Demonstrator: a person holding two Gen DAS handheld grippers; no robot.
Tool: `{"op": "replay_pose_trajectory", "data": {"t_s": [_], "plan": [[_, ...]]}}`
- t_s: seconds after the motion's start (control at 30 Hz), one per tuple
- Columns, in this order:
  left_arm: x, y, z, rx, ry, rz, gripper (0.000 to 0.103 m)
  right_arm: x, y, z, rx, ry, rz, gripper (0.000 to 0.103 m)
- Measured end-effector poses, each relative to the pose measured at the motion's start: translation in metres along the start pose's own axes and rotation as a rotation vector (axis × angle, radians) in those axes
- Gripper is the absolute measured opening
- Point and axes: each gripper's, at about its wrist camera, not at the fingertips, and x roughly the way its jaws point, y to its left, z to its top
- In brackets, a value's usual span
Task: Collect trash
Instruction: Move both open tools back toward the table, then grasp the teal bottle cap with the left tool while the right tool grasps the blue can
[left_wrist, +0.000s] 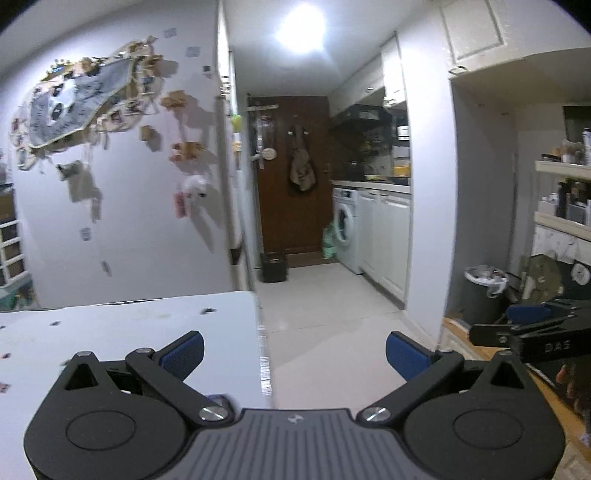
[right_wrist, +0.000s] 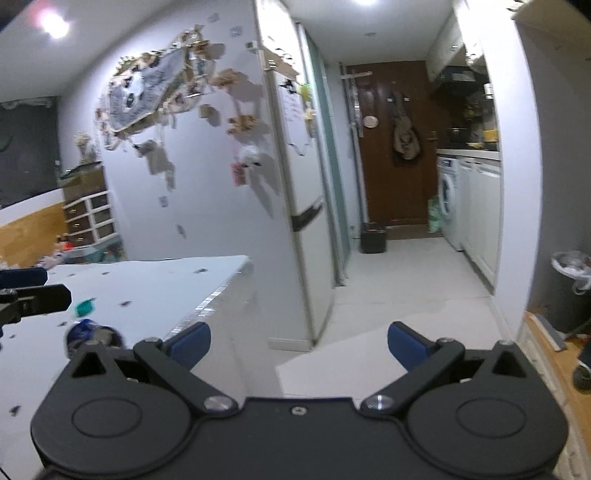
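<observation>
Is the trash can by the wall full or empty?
Not empty. The trash can has a white liner, with crumpled stuff showing at its rim. How full it is, cannot tell.

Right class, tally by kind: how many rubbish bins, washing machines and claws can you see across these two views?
Rubbish bins: 2, the lined bin and the small dark bin
Washing machines: 1, the washing machine
Claws: 2, the left claw and the right claw, both open and empty
Total: 5
</observation>
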Motion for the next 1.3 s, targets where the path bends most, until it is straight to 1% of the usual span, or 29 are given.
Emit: {"op": "replay_pose_trajectory", "data": {"t_s": [0.2, 0.33, 0.6, 0.7, 0.87, 1.03, 1.1, 1.23, 1.3], "plan": [[-0.022, 0.050, -0.004, -0.034, 0.000, 0.049, 0.103, 0.009, 0.045, 0.000, -0.043, 0.008, 0.076, 0.103], [-0.029, 0.081, -0.004, -0.033, 0.001, 0.094, 0.103, 0.020, 0.077, -0.003, -0.080, 0.025, 0.122, 0.103], [-0.019, 0.145, -0.013, -0.012, 0.048, 0.189, 0.103, 0.044, 0.137, -0.014, -0.155, 0.071, 0.227, 0.103], [-0.004, 0.173, -0.020, -0.022, 0.091, 0.228, 0.103, 0.052, 0.157, -0.020, -0.194, 0.078, 0.256, 0.103], [0.034, 0.217, -0.037, -0.051, 0.170, 0.269, 0.103, 0.069, 0.183, -0.025, -0.249, 0.094, 0.292, 0.103], [0.076, 0.251, -0.053, -0.091, 0.249, 0.300, 0.103, 0.087, 0.198, -0.025, -0.314, 0.100, 0.341, 0.103], [0.090, 0.258, -0.057, -0.100, 0.263, 0.288, 0.103, 0.095, 0.202, -0.022, -0.342, 0.099, 0.356, 0.103], [0.122, 0.268, -0.058, -0.107, 0.290, 0.274, 0.103, 0.111, 0.213, -0.015, -0.428, 0.141, 0.393, 0.103], [0.138, 0.274, -0.058, -0.113, 0.298, 0.273, 0.103, 0.115, 0.220, -0.011, -0.486, 0.170, 0.426, 0.103]]}}
